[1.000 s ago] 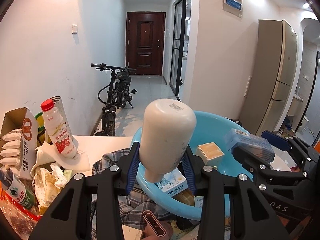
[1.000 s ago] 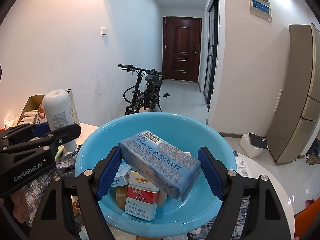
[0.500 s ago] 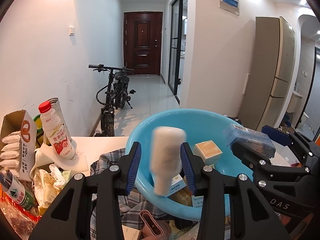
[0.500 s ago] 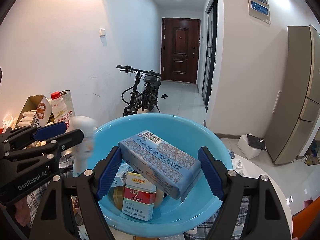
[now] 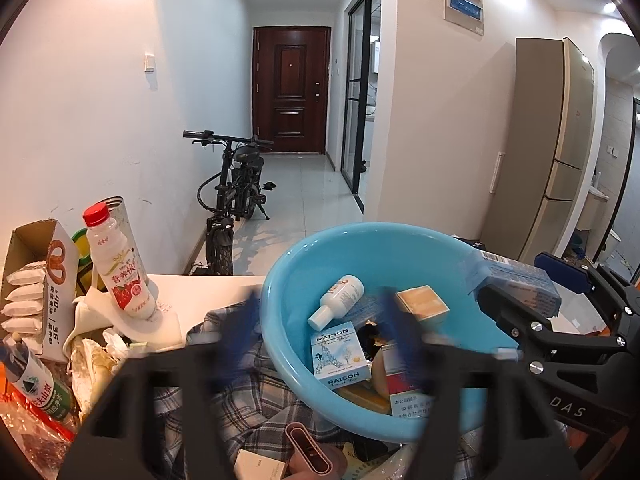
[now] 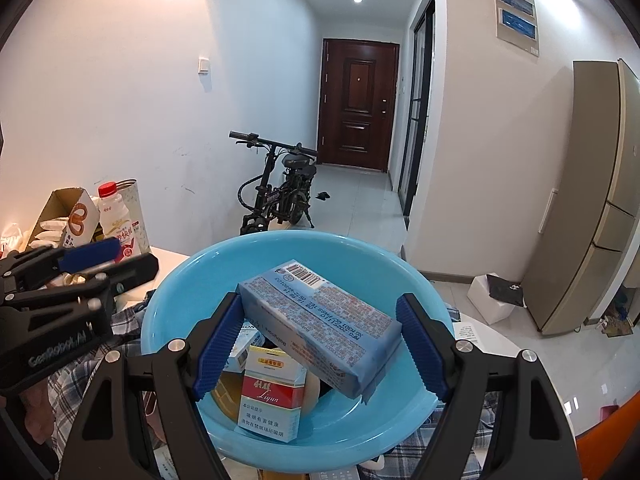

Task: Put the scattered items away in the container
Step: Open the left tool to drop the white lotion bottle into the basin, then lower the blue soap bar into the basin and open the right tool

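The left tool [image 5: 320, 320], blurred and spread wide with nothing in it, is hanging at the near rim of the blue basin [image 5: 288, 276]. The white bottle [image 5: 338, 300] it was clamping a second ago is now lying on its side inside the basin, among the cigarette packs [image 5: 340, 354]. One more item is tidied, by the look of it. Beside it, the right tool [image 6: 320, 340] is gripping the blue packet [image 6: 320, 320] over the basin, likely next to drop. Beyond, the strawberry drink bottle [image 5: 120, 276] is waiting on the desk [image 5: 208, 292].
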